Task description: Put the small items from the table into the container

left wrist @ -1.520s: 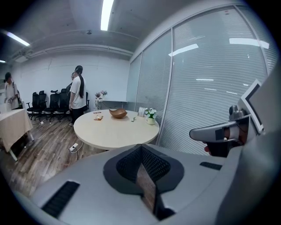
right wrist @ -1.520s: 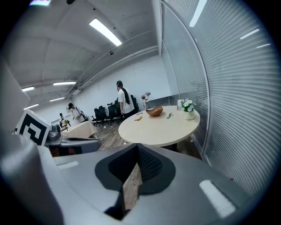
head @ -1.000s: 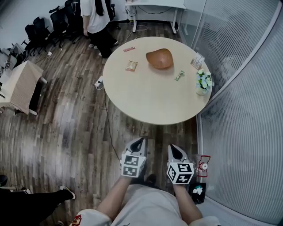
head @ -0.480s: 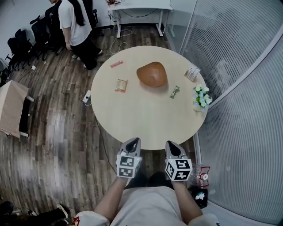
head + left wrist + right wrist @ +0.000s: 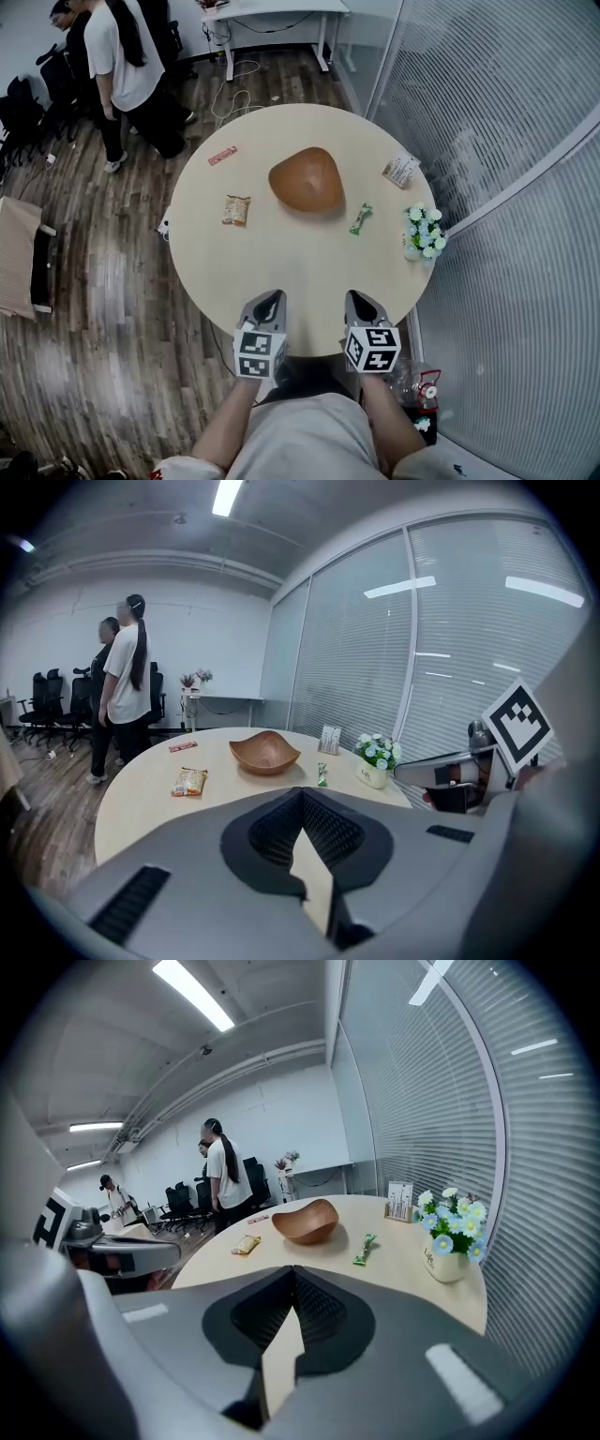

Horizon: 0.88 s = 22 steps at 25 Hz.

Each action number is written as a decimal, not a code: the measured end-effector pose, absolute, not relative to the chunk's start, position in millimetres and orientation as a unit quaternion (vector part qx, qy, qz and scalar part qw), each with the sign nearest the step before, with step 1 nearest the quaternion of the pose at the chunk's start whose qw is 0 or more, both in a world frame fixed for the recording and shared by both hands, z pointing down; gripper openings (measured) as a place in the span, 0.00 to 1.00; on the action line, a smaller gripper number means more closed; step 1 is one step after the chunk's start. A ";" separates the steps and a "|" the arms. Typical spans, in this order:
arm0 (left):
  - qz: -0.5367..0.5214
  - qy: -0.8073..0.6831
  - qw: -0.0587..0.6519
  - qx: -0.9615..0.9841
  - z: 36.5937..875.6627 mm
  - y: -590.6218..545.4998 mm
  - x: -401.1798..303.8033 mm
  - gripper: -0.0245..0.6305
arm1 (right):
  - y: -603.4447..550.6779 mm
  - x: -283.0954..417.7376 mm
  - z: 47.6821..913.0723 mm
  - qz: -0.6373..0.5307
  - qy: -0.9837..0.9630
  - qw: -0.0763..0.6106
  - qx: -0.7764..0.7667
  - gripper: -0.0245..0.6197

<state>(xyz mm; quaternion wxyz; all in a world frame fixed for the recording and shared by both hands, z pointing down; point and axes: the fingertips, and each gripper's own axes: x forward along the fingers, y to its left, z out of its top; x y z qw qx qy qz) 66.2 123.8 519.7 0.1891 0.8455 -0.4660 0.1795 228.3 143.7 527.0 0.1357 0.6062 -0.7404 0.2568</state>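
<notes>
Both the left tongs (image 5: 270, 301) and right tongs (image 5: 360, 301) are clenched on nothing and now hang over the near rim of the round surface (image 5: 281, 267), well ahead of them before. Beyond sit the wooden bowl (image 5: 306, 179), snack packet (image 5: 236, 210) and green wrapper (image 5: 361, 218).

On round table (image 5: 291, 281): bowl (image 5: 307, 179) mid-table, toward far side. Left of bowl, snack packet (image 5: 236, 210); beyond that, near far-left rim, flat bar (image 5: 222, 156). Just right of bowl, small wrapper (image 5: 361, 218). Further right, near rim, card stand (image 5: 401, 171); flower pot (image 5: 423, 232) nearer than it, at right rim. Over near edge, left gripper (image 5: 272, 299) and right gripper (image 5: 358, 298) side by side, well apart from all items. Beyond table at far left, two people (image 5: 117, 66) standing; glass partition (image 5: 506, 141) along right.
</notes>
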 end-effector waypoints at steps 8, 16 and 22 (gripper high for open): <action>0.180 -0.482 0.192 0.836 508.9 43.9 80.7 0.05 | 44.3 260.7 540.7 0.257 -0.739 0.146 0.606 0.04; 0.194 -0.475 0.203 0.834 519.1 3.1 97.0 0.05 | -26.3 291.5 595.7 0.271 -0.731 0.183 0.599 0.05; 0.201 -0.470 0.212 0.833 532.9 -12.3 93.3 0.05 | -60.1 312.9 654.1 0.318 -0.691 0.213 0.613 0.14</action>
